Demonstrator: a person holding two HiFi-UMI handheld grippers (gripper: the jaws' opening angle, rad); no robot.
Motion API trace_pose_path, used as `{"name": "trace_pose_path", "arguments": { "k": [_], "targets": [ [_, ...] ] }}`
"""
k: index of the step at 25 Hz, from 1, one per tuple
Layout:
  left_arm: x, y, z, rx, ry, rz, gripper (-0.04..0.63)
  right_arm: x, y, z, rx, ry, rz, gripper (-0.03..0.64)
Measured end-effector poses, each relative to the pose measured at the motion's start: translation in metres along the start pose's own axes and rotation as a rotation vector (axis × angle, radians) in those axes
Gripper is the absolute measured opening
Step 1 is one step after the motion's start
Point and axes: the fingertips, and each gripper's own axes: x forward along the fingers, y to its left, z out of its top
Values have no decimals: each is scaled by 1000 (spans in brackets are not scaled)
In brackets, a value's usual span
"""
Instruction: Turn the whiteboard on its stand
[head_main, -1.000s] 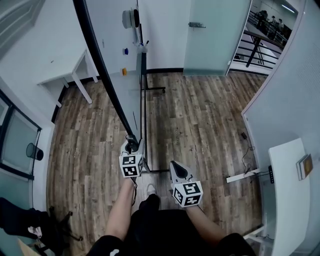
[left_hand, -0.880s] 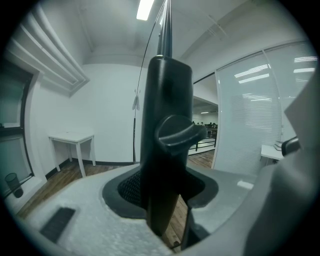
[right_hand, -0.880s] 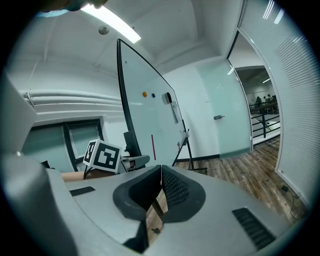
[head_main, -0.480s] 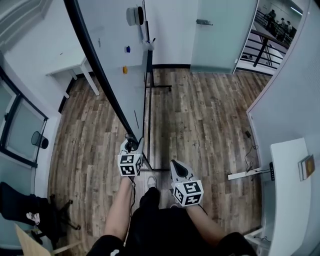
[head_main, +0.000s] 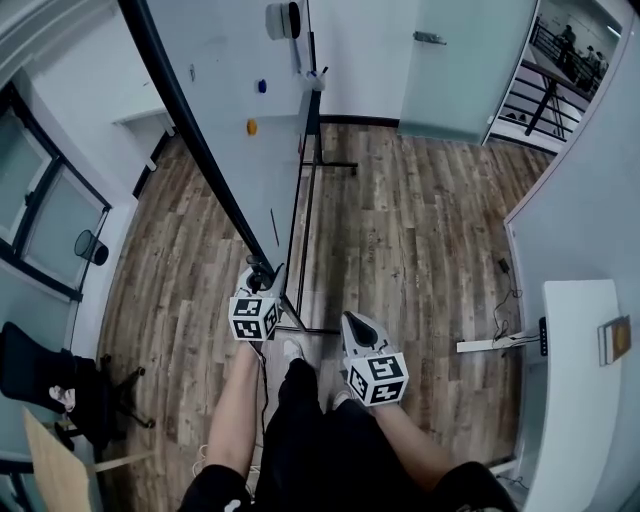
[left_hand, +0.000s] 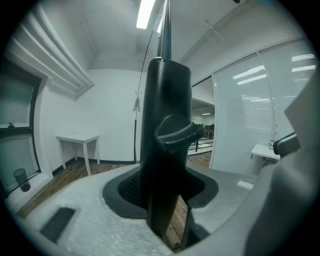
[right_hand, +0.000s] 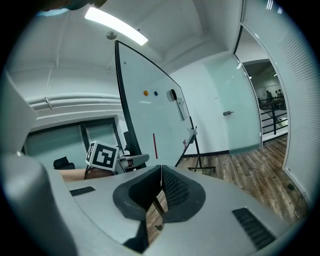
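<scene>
The whiteboard (head_main: 225, 60) stands on its black wheeled stand (head_main: 305, 190); from above I see its black edge (head_main: 190, 115) running toward me. My left gripper (head_main: 262, 275) is shut on the near end of that frame. In the left gripper view the black upright (left_hand: 165, 150) with its knob (left_hand: 177, 132) fills the gap between the jaws (left_hand: 167, 205). My right gripper (head_main: 352, 322) hangs to the right of the stand, shut with nothing in it; its pads meet (right_hand: 160, 185). The right gripper view shows the board (right_hand: 150, 105) and the left gripper (right_hand: 127, 160) on its edge.
On the board sit a blue magnet (head_main: 262, 86), an orange magnet (head_main: 252, 126) and an eraser (head_main: 285, 20). A white table (head_main: 140, 115) stands behind the board. An office chair (head_main: 60, 390) and bin (head_main: 90, 247) are at left, a white desk (head_main: 575, 390) at right.
The board's top edge has swung a little left in the head view and the person has stepped forward. The left gripper has kept its hold on the frame. The right gripper has hardly moved.
</scene>
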Motion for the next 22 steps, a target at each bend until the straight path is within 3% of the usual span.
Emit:
{"name": "trace_pose_path", "arguments": {
  "k": [10,22],
  "targets": [
    [-58,-19,-23,-9,14,0,183,-40,28,-13,-4,11,8,14],
    [-120,-40,-41,-9,29,-6,184,-60,77,-36,-14,43,-43,14]
  ]
}}
